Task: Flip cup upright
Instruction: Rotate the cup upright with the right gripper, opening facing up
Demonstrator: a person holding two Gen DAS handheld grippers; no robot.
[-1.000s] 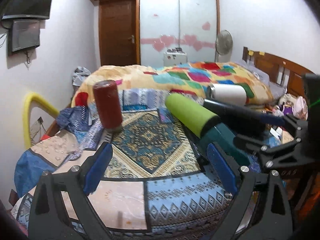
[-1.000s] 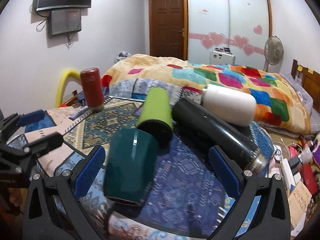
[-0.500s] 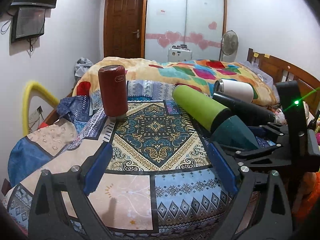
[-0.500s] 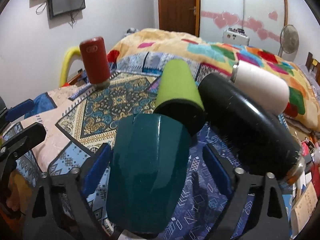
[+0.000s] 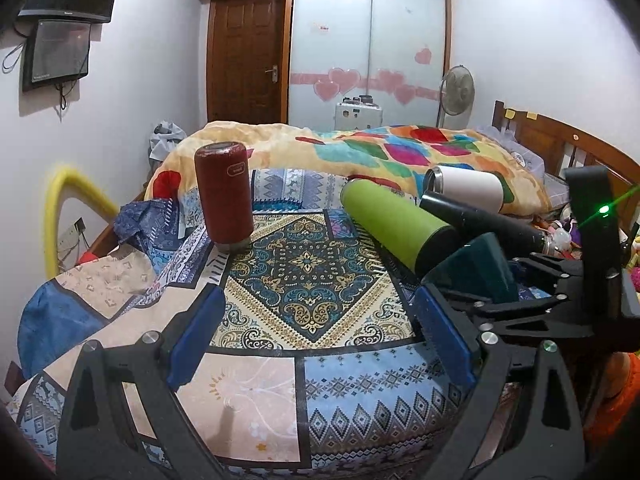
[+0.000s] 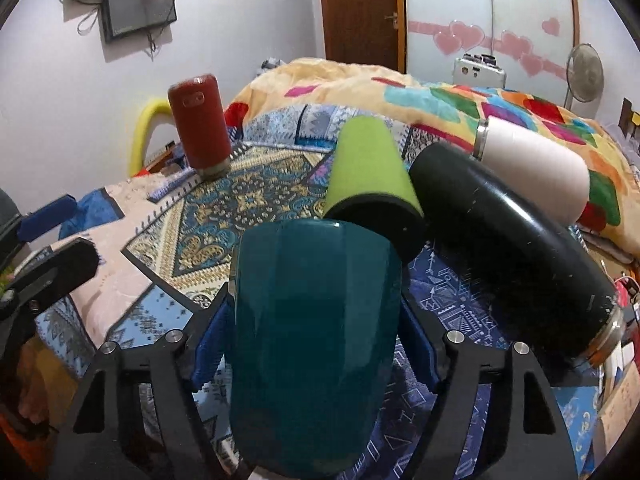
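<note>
A dark teal cup (image 6: 316, 332) lies on its side on the patterned bed cover, closed base pointing away from me. My right gripper (image 6: 316, 320) has closed in on it, blue pads against both its sides. The cup also shows in the left wrist view (image 5: 476, 268), between the right gripper's fingers at the right. My left gripper (image 5: 320, 328) is open and empty, hovering over the patchwork cover (image 5: 304, 276) near the bed's front edge.
A lime green bottle (image 6: 368, 168), a black bottle (image 6: 508, 240) and a white bottle (image 6: 532, 164) lie on their sides just behind the cup. A red flask (image 6: 200, 124) stands at the back left. A colourful blanket (image 5: 380, 152) is heaped behind.
My right gripper moved forward around the teal cup and its fingers closed onto the cup's sides. My left gripper drew back slightly and stayed open.
</note>
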